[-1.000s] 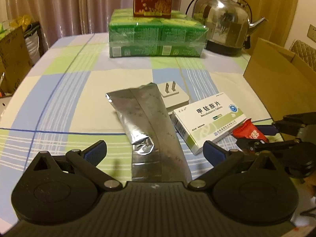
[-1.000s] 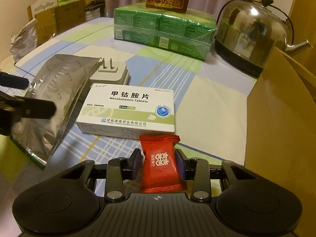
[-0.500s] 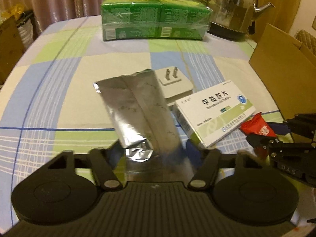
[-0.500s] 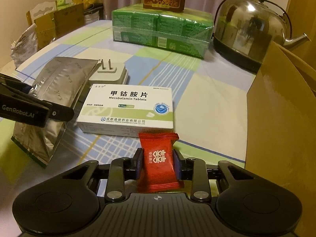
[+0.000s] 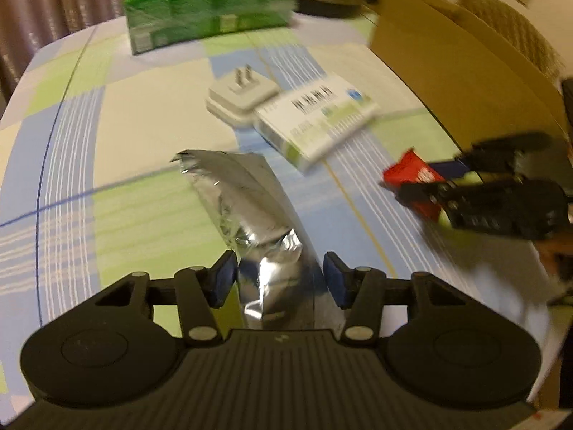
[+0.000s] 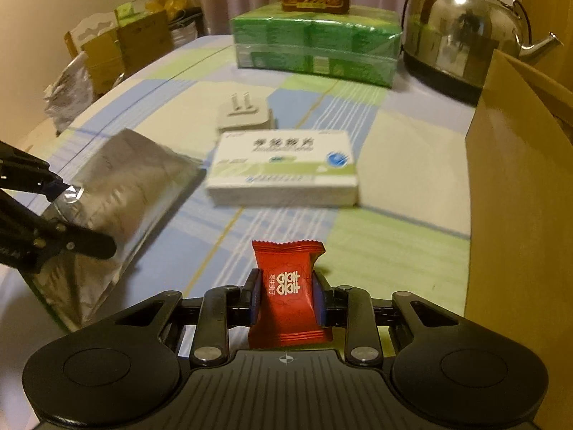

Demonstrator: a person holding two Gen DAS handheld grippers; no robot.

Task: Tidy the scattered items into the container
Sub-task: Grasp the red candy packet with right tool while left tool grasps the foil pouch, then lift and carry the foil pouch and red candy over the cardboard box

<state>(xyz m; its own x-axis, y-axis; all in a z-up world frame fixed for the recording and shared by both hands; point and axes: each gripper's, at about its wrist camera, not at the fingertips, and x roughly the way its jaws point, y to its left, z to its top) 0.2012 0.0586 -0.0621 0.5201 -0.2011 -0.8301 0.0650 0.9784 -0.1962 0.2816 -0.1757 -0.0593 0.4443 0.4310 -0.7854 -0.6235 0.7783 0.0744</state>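
Two items are already held off the checked tablecloth: the left gripper has just been closing and its jaws now squeeze the crumpled end of the silver foil pouch, while the right gripper holds the red candy packet in narrow jaws. The cardboard box, the likely container, stands at the table's right edge, just beside the candy.

The pouch is long and floppy; held only by one end, it could slip out or drag across the white medicine box and the white plug adapter lying mid-table. The box wall is tall, so either load could catch on its rim.

Towards the far edge stand a green wrapped pack and a steel kettle, clear of the route.
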